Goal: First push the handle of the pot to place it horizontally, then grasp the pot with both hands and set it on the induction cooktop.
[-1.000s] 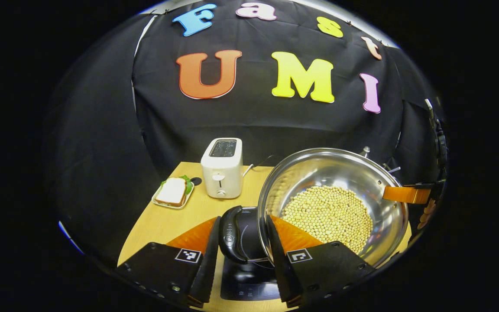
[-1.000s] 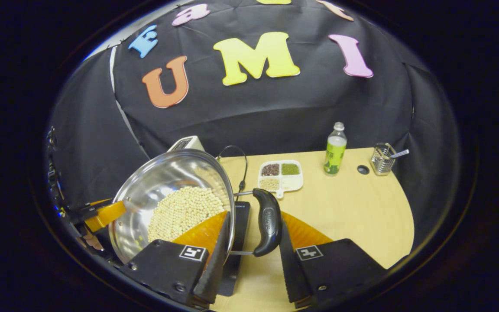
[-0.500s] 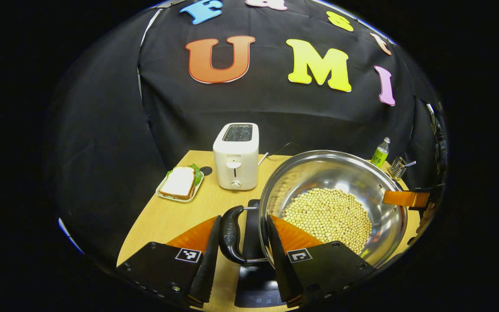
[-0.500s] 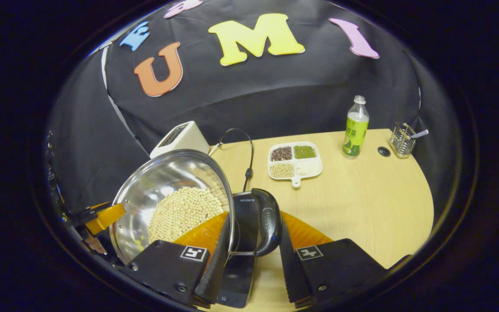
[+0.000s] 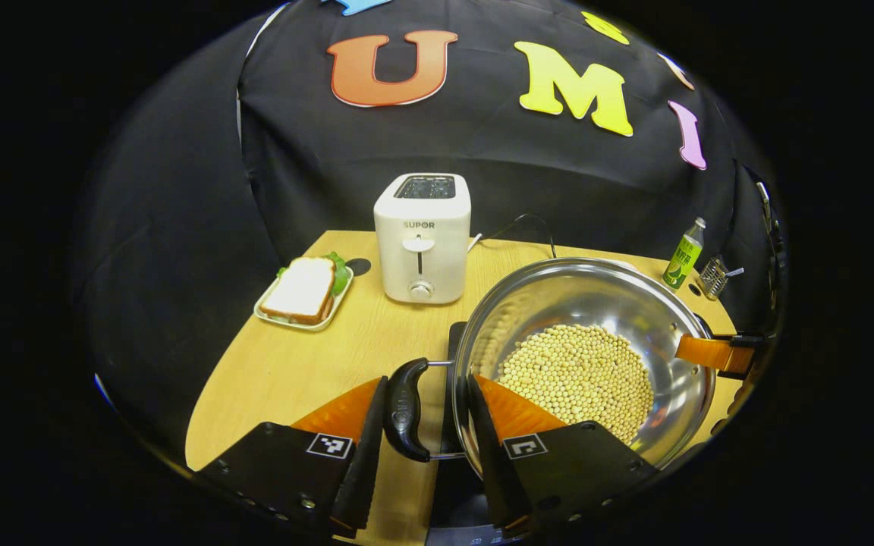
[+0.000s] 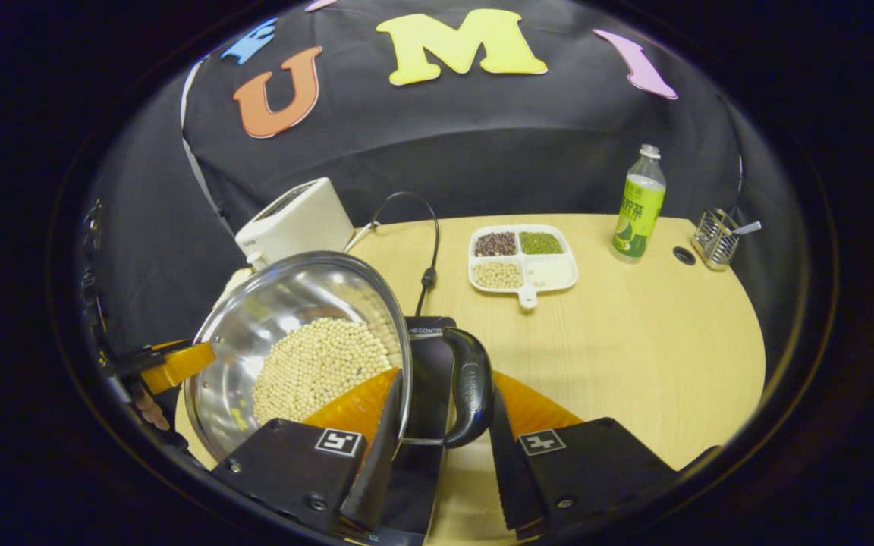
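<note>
Both tongs (image 5: 423, 447) grip pot (image 5: 585, 356) over cooktop (image 6: 425, 394)

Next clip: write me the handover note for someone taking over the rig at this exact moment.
Left gripper: shut on the pot's left handle.
Right gripper: shut on the right handle.
Pot, with soybeans in it, is held over the induction cooktop; whether it touches is unclear.
Done: two-handed grasp, carry to cooktop.
Left: set it down flat, release both handles.
</note>
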`<state>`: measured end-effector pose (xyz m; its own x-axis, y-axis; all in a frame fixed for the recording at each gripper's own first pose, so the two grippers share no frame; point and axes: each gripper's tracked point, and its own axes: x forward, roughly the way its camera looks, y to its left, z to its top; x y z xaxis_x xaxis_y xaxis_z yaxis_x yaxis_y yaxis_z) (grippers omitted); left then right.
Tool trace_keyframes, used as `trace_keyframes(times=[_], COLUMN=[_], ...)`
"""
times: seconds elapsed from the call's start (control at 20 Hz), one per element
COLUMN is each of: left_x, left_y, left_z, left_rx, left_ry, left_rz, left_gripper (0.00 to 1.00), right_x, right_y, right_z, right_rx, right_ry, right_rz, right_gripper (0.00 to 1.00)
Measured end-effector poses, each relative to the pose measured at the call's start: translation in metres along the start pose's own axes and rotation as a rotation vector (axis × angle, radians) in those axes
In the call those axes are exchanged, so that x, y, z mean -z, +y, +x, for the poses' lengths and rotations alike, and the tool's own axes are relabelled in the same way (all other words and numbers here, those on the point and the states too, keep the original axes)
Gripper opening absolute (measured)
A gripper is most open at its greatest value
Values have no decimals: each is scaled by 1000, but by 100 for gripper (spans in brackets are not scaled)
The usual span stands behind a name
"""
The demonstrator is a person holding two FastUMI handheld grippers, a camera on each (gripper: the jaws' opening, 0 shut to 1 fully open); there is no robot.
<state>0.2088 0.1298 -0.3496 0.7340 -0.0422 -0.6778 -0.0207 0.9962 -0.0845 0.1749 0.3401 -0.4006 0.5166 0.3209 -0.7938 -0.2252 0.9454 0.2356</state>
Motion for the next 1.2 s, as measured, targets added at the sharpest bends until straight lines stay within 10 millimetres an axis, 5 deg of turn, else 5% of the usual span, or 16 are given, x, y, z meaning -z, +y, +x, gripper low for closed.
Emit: trace_keyframes(times=[0.5,0.65,0.75,0.9,1.0,1.2], left_x=[2,0,-4,-8,-12,-8], left_y=[1,2,2,2,-2,-12], left_z=[-3,-5,-14,-27,-38,-63], left_rx=[2,-8,-11,-24,-34,-41], left_ry=[-44,-52,-73,-103,-131,-163], left_rz=[19,1,-17,-15,6,19], left_gripper=[59,61,64,82,96,98], right_x=[0,-3,-17,-15,-14,-6], right_y=[-3,-3,-8,-3,-4,-10], right_z=[-1,-7,-19,-41,-55,-85], right_rx=[-69,-68,-37,-59,-62,-41], right_ry=[-64,-94,-170,-211,-228,-278], right_rz=[29,6,-39,-52,-56,-88], right_gripper=[72,69,77,89,89,90])
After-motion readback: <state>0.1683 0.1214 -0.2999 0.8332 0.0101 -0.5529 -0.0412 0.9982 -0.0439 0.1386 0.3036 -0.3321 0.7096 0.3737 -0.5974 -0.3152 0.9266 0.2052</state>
